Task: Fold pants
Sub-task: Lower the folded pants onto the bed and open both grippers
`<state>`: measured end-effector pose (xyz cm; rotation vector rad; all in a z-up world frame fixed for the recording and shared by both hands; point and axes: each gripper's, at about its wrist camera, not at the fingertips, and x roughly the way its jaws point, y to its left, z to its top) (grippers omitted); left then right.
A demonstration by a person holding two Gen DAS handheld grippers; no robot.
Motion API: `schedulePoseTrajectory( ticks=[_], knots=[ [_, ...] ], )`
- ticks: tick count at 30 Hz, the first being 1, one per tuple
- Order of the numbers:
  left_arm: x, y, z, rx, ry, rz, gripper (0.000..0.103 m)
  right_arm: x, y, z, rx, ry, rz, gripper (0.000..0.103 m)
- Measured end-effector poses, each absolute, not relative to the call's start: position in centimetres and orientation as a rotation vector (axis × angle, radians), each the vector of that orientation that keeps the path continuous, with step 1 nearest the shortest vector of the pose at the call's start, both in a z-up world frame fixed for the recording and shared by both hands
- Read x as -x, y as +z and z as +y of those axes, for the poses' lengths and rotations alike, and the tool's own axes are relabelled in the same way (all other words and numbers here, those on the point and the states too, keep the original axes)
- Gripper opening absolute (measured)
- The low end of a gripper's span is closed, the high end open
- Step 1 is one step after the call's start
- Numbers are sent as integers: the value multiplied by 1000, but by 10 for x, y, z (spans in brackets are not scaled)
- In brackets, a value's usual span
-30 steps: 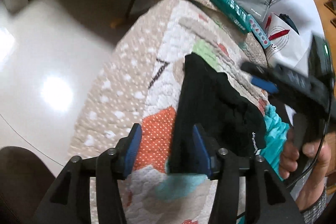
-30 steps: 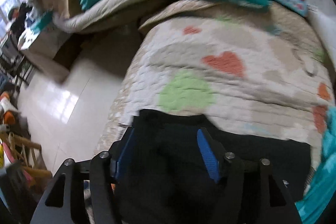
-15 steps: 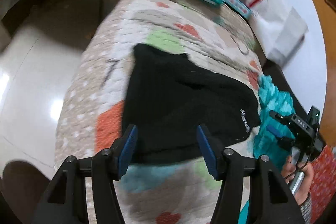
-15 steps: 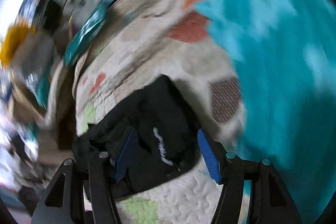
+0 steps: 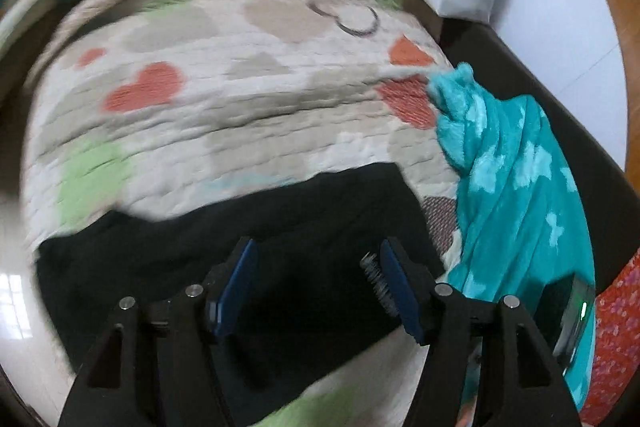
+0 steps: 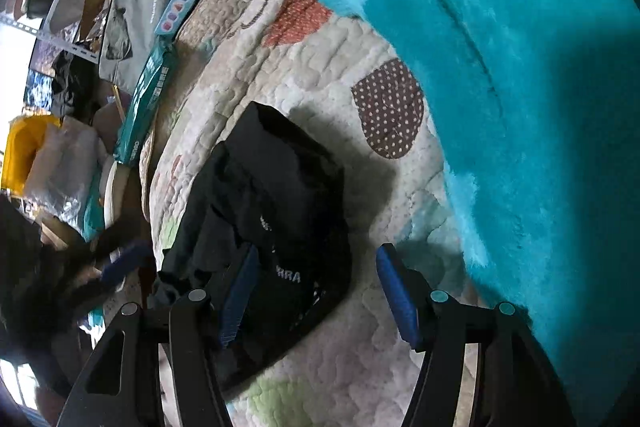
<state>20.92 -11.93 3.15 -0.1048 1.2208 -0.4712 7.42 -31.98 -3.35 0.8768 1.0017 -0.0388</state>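
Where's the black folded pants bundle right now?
In both wrist views, the black folded pants bundle lies on the heart-patterned quilt, left of the teal fleece blanket.

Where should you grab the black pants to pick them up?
Probably the thick folded edge of the black pants beside the white lettering, coming down from above with one finger on each side. The layers stack up there, so the open right gripper could pinch them all together. The teal blanket lies close on one side, so approach from the quilt side.
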Motion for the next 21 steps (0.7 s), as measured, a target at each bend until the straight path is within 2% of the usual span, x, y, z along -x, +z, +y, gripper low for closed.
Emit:
schedulePoseTrajectory(
  ticks=[5,11,12,13,14,15,16,17,18,21],
  knots=[
    [-244,5,-176,48,-514,1286,64,-82,-31,-304,-801,-25,989,68],
    [-265,-27,-214,-128,-509,1371,81,-95,-36,-284,-683,-7,1002,66],
    [-265,-30,-218,-156,-511,1372,81,-96,-36,-282,-660,-7,1003,61],
    [-262,-32,-222,-210,-517,1365,81,-98,-35,-280,-636,-7,1003,49],
    [-259,-32,-225,-254,-526,1351,77,-99,-33,-278,-611,-7,998,42],
    [-254,-31,-227,-299,-527,1325,72,-100,-30,-276,-601,6,990,27],
    [-250,-29,-227,-334,-523,1301,64,-100,-26,-274,-592,18,983,23],
    [-246,-26,-224,-350,-522,1279,49,-99,-20,-270,-560,29,965,21],
    [-245,-23,-218,-347,-513,1269,42,-99,-13,-263,-515,37,949,19],
    [-245,-7,-192,-218,-536,1259,34,-97,5,-240,-399,85,902,16]
  ],
)
